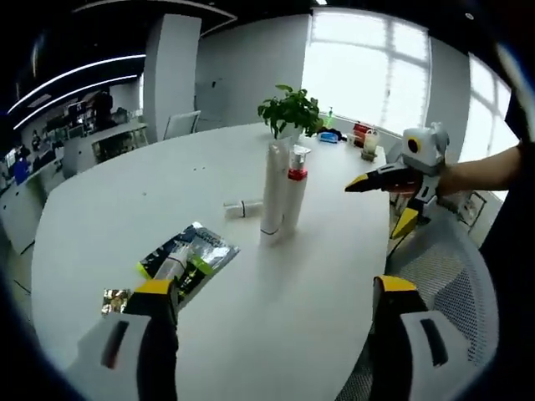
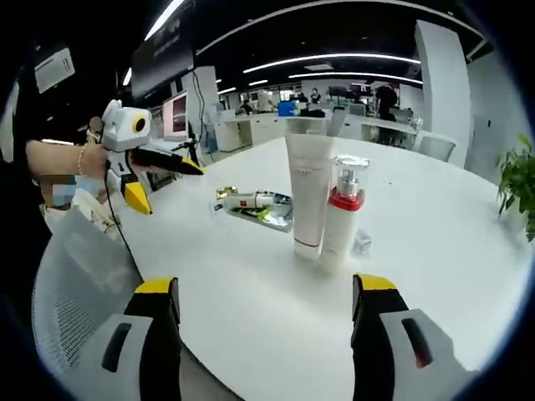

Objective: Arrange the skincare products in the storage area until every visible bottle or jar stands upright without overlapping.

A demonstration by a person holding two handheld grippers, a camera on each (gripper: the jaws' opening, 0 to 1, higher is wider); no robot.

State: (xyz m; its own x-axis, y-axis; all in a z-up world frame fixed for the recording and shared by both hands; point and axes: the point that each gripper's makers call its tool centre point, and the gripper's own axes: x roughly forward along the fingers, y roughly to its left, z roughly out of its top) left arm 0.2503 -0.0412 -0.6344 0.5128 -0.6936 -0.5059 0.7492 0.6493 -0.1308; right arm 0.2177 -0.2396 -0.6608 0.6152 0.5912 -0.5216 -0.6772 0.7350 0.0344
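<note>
**Two containers upright mid-table, both grippers released**

A tall white tube stands upright, touching a white pump bottle with a red collar, near the middle of the white table. A small bottle lies flat beside them. Toward the table's near edge lies a green-and-black packet. The left gripper and right gripper hover with jaws spread, grasping nothing. A potted plant stands at the far edge.
</note>
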